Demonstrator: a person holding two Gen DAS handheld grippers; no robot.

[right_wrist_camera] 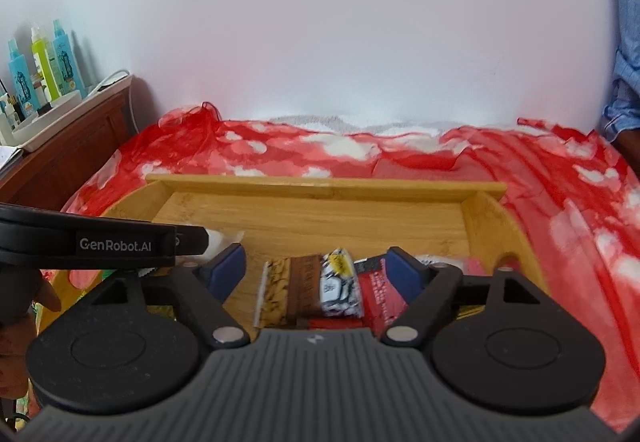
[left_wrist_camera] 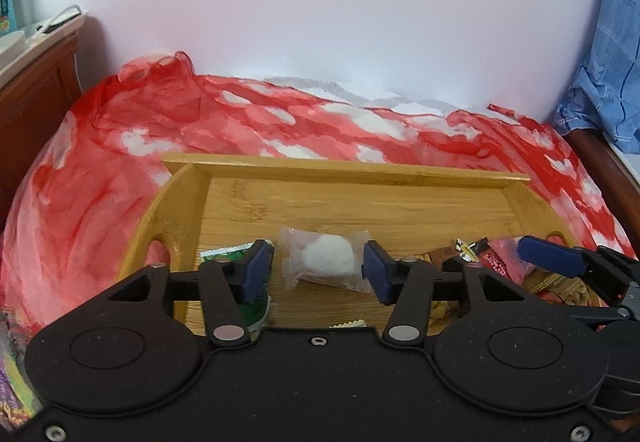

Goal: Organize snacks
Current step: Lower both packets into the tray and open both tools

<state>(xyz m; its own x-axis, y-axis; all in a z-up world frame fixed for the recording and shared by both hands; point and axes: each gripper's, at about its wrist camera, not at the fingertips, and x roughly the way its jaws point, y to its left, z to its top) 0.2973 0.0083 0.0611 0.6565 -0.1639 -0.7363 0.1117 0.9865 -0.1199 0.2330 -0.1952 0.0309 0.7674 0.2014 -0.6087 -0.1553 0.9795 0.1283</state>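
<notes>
A wooden tray [left_wrist_camera: 360,198] lies on a red and white cloth. In the left wrist view a clear packet with a white round snack [left_wrist_camera: 326,260] lies on the tray floor between the open pads of my left gripper [left_wrist_camera: 318,272], apart from both. A green packet [left_wrist_camera: 240,262] lies under the left pad. My right gripper [right_wrist_camera: 316,272] is open above a brown bar [right_wrist_camera: 290,292], a black and white packet [right_wrist_camera: 339,282] and a red packet [right_wrist_camera: 378,294] in the tray [right_wrist_camera: 320,218]. The right gripper also shows at the right of the left wrist view [left_wrist_camera: 560,262].
The red and white cloth [right_wrist_camera: 580,226] covers the surface around the tray. A wooden cabinet [right_wrist_camera: 80,146] with bottles [right_wrist_camera: 44,62] stands at the left. A white wall is behind. Blue checked fabric [left_wrist_camera: 612,62] hangs at the right.
</notes>
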